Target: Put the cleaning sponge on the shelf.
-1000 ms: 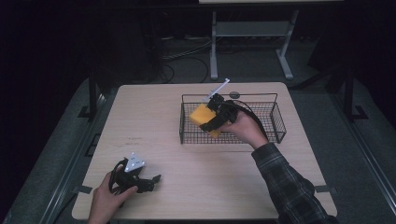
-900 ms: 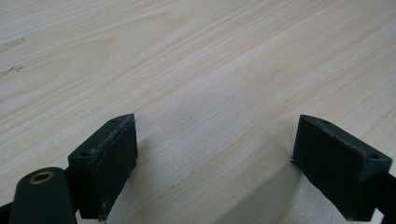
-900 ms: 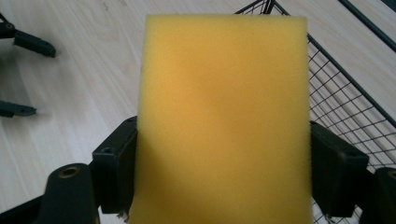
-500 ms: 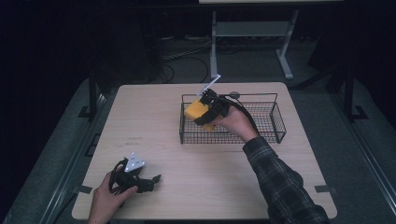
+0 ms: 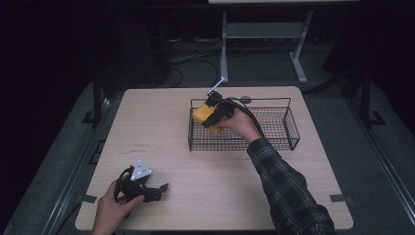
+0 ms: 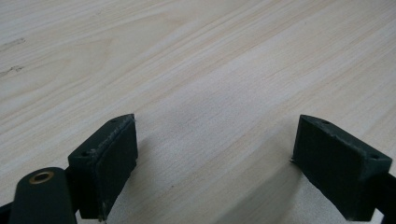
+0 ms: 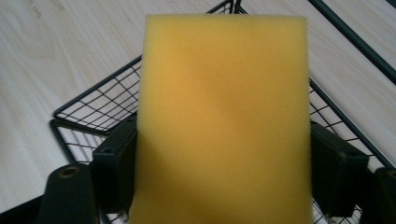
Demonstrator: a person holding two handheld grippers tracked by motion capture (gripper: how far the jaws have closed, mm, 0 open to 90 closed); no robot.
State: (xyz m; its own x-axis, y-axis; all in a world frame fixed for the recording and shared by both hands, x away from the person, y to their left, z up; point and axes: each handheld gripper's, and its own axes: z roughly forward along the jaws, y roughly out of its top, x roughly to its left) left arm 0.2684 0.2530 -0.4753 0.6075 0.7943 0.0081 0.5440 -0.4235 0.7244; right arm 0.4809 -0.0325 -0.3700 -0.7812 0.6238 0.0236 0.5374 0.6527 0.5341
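Observation:
A yellow sponge (image 5: 203,113) is held above the left end of a black wire basket (image 5: 274,142). My right gripper (image 5: 209,116) is shut on it, a black jaw pressing each side. In the right gripper view the sponge (image 7: 224,121) stands upright and wide, with the basket's corner (image 7: 84,114) below and behind it. My left gripper (image 5: 159,188) rests near the table's front left corner, held by a hand, a grey plate on top. In the left gripper view its fingers (image 6: 107,161) stand wide apart over bare wood, nothing between them.
The light wooden table (image 5: 161,132) has free room left of the basket and along the front. A small dark round object (image 5: 245,100) lies just behind the basket. A metal stand (image 5: 264,34) and cables are on the floor beyond the far edge.
My right gripper has lifted the sponge up and back toward the basket's far left corner. The left gripper has stayed put.

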